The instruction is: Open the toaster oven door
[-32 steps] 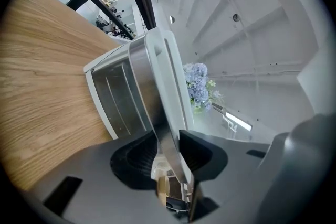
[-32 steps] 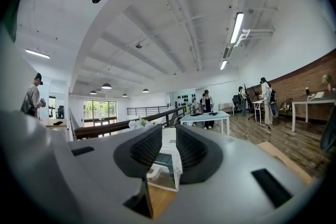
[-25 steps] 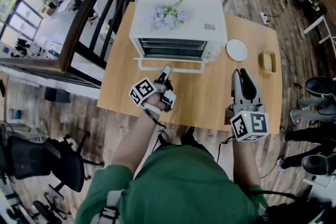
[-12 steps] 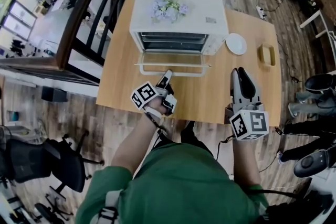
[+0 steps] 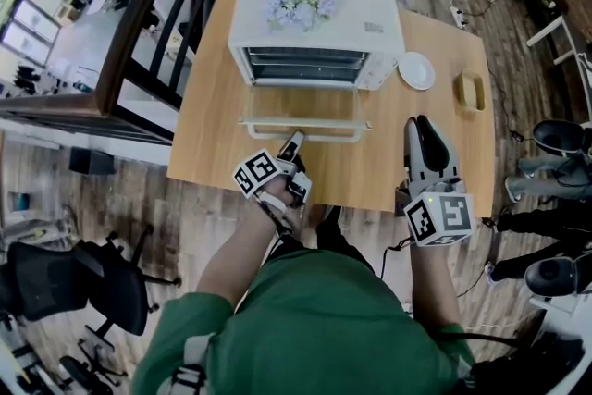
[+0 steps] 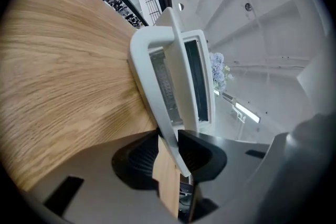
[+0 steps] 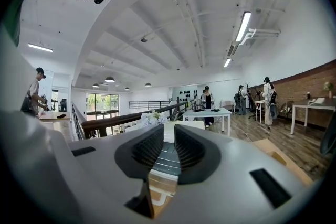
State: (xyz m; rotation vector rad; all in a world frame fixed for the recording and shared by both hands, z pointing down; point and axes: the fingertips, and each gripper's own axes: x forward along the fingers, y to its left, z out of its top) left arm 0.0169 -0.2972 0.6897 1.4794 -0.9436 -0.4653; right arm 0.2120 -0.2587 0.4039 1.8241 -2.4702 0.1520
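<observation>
Head view: white boxy toaster oven (image 5: 316, 18) on light wooden table (image 5: 208, 120), glass door (image 5: 301, 109) nearly flat.
Left gripper view: left gripper (image 6: 169, 139) jaws, just closing, clamp white bar handle (image 6: 152, 39).
Right gripper view: right gripper (image 7: 169, 136) slightly parted, empty.
Likely final stretch; next: lower, release.

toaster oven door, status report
Left gripper jaws just closed further on door handle. Right gripper open, empty. Door down nearly flat. Nothing in its way.

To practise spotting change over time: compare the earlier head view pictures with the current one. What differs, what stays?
The left gripper drew back toward the person, its jaws just closing further on the handle, and swung the door down, nearly flat. The right gripper, empty, the plate and the flowers kept their places.
</observation>
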